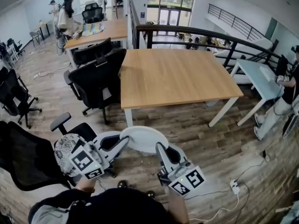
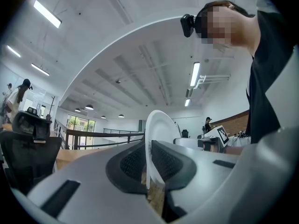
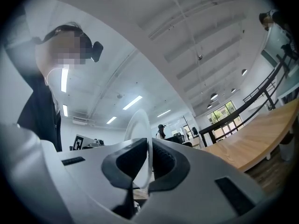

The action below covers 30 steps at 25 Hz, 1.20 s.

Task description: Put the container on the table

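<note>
Left gripper (image 1: 120, 143) is clamped on the left rim of the white container (image 1: 142, 138), with the thin edge pinched right between its jaws. The container hangs over the floor, roughly level, stretched across between both hands. The right gripper (image 1: 161, 149) is clenched on the opposite rim the same way, so neither hand is nearer and it's a shared carry. The wooden surface (image 1: 177, 76) sits straight ahead, well apart from the container. My guess is the next move is just forward and onto it. Count: one container, two grippers, one surface in front.
</note>
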Motion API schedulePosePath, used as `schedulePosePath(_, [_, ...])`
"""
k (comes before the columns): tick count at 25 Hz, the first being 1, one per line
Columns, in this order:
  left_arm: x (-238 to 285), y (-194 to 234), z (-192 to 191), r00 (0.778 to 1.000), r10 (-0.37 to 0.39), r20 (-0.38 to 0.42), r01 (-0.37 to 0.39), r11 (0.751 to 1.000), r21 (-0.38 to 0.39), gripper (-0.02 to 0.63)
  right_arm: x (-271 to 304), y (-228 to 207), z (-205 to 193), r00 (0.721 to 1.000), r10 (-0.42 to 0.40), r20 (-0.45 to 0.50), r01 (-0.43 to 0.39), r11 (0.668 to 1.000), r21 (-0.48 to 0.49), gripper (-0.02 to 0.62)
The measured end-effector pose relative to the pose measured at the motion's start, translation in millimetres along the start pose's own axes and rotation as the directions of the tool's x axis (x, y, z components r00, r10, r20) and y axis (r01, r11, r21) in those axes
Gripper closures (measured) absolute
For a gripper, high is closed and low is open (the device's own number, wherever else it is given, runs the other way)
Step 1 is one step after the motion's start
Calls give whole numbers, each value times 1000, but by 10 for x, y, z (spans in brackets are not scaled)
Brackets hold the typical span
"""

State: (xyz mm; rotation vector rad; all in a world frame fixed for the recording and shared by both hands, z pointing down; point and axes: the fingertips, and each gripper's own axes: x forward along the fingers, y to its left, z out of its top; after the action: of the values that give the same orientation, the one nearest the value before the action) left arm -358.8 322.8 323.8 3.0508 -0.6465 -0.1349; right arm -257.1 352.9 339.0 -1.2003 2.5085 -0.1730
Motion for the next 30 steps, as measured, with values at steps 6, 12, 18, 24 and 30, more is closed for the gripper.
schedulePosePath(6, [146,-188,18,1000,5,-10,-5,1000,16,561,-192,-79,103,1000,9,9,-10,1000,6,571])
schedulePosePath(12, [335,-414,-8,1000,10,-26,-9,999,35,561,-432,-199,215,1000,10,7,-10,1000,7,571])
schedulePosePath(18, [467,-700,-90,999,-2,-46,4,999,42,561,-739,-259,253,1000,7,2,-8,1000,26,571])
schedulePosePath(24, [587,-862,-138,998,-14,-66,17,999,45,561,-934,-318,295,1000,-4,16,4,1000,27,569])
schedulePosePath(30, [800,-955,-168,996,-55,-77,60,996,59,561,-1102,-443,360,998,-47,38,46,998,31,569])
